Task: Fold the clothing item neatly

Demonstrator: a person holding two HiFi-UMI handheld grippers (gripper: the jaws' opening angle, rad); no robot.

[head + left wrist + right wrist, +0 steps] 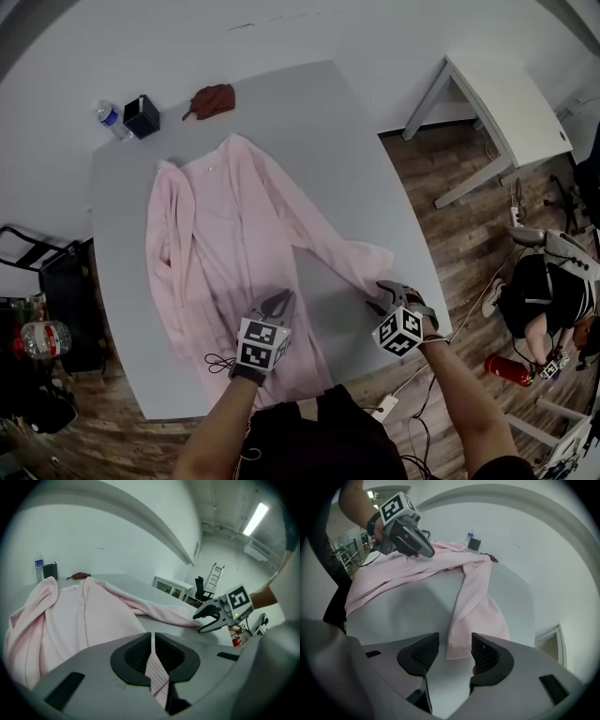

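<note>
The pink shirt lies spread lengthwise on the grey table, collar at the far end, one sleeve stretching out to my right. My left gripper is pressed together on a fold of the shirt's near hem, the fabric pinched between its pads. My right gripper points steeply down with its jaws spread; the sleeve's cuff lies between them, not squeezed. A water bottle, a dark box and a brown cloth sit at the table's far edge.
</note>
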